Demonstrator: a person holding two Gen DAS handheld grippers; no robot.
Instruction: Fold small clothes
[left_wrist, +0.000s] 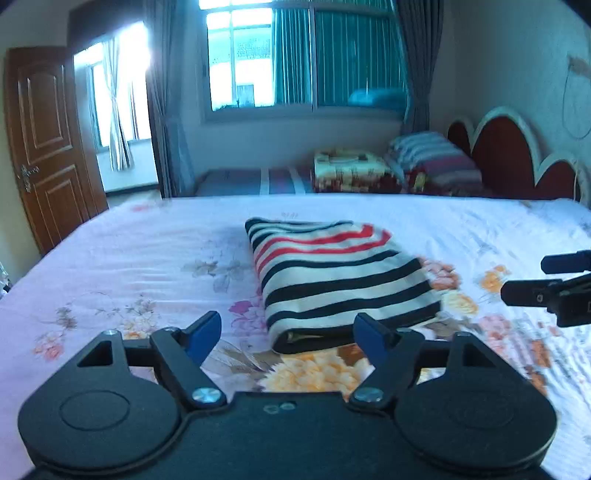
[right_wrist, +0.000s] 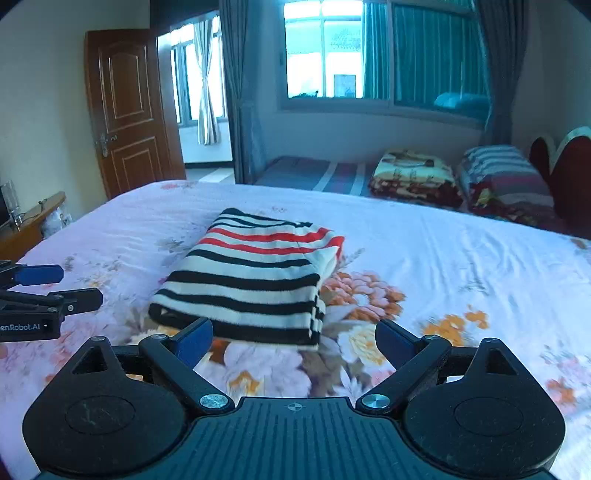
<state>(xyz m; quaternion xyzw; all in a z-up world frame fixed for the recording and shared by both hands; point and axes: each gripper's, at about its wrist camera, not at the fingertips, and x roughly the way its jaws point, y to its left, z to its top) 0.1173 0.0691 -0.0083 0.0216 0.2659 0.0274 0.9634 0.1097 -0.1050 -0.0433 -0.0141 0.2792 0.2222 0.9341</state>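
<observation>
Striped top (left_wrist: 332, 280) lies folded at centre frame on the floral sheet (left_wrist: 129, 266). Left gripper (left_wrist: 288, 332) hangs spread just before its near edge, holding nothing; right gripper (right_wrist: 293, 341) likewise spread and empty.

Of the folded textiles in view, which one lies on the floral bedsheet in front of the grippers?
The striped garment, black, white and red, lies on the floral bedsheet. The patterned blanket and striped bedding sit on the far bed.

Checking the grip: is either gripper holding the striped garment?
No: the striped garment lies folded on the bed, both grippers' jaws open and clear of it.
</observation>
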